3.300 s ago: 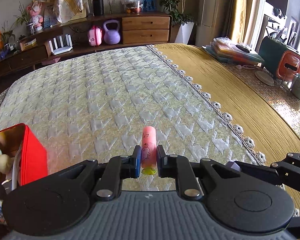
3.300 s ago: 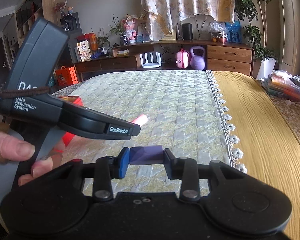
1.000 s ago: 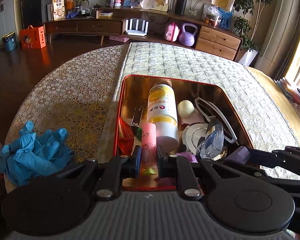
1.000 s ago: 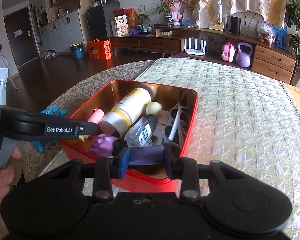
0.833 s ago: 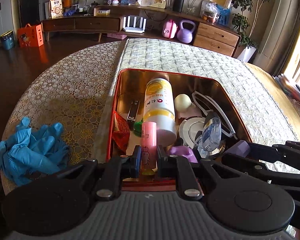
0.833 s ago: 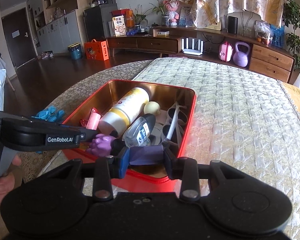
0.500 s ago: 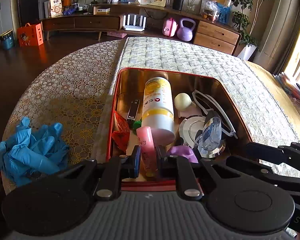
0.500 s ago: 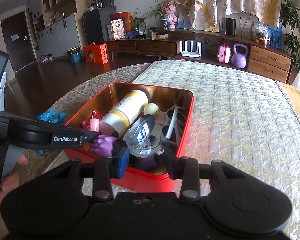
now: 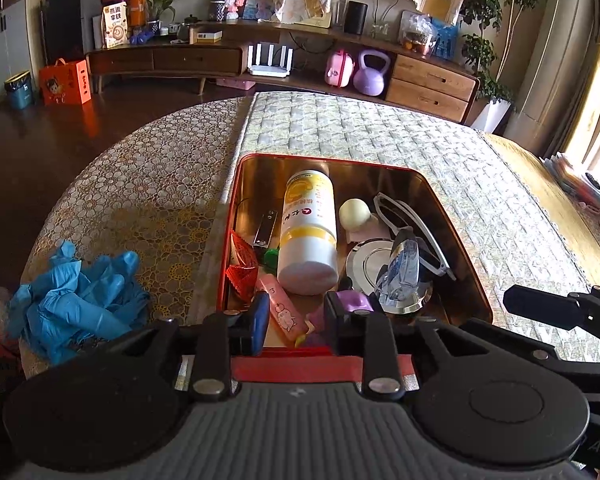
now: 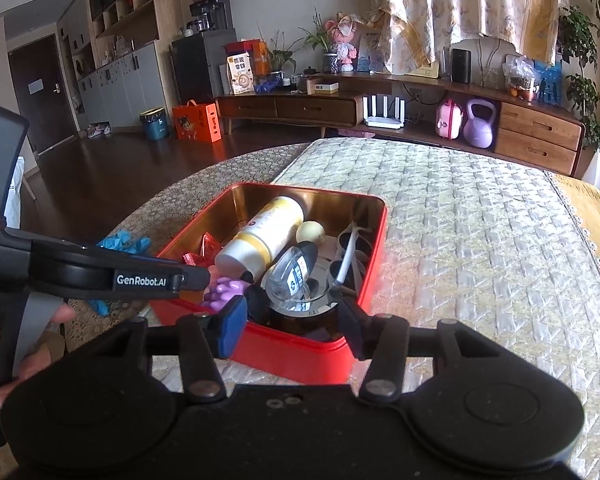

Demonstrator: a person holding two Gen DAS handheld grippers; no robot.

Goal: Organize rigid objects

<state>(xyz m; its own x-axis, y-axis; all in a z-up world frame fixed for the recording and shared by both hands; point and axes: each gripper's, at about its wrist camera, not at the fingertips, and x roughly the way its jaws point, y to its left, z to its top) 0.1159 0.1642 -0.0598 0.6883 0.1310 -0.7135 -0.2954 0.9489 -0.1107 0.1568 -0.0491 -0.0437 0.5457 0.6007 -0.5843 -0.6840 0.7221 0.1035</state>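
A red tin [image 9: 324, 159] with a gold inside stands on the quilted table cover and holds several items. My left gripper [image 9: 296, 318] hangs over the tin's near edge, its jaws opening. The pink tube [image 9: 282, 310] lies slanted in the tin between the fingers, free of both pads. My right gripper [image 10: 294, 330] is over the tin's [image 10: 300, 350] near right corner, its jaws opening too. The dark purple block [image 10: 320, 334] rests in the tin below it, clear of the pads. A white and yellow bottle [image 9: 308, 232] lies in the middle of the tin.
Also in the tin are a purple toy [image 9: 354, 302], a cream ball [image 9: 354, 212], sunglasses [image 9: 412, 220] and a clear bottle [image 9: 404, 272]. Blue gloves [image 9: 76, 300] lie left of the tin. The quilted cover [image 9: 500, 220] stretches to the right, and a hand [image 10: 24, 360] holds the left gripper's handle.
Both grippers came over the tin holding their objects, then their jaws spread. The pink tube tipped over and dropped into the tin. The purple block fell from the right gripper into the tin.
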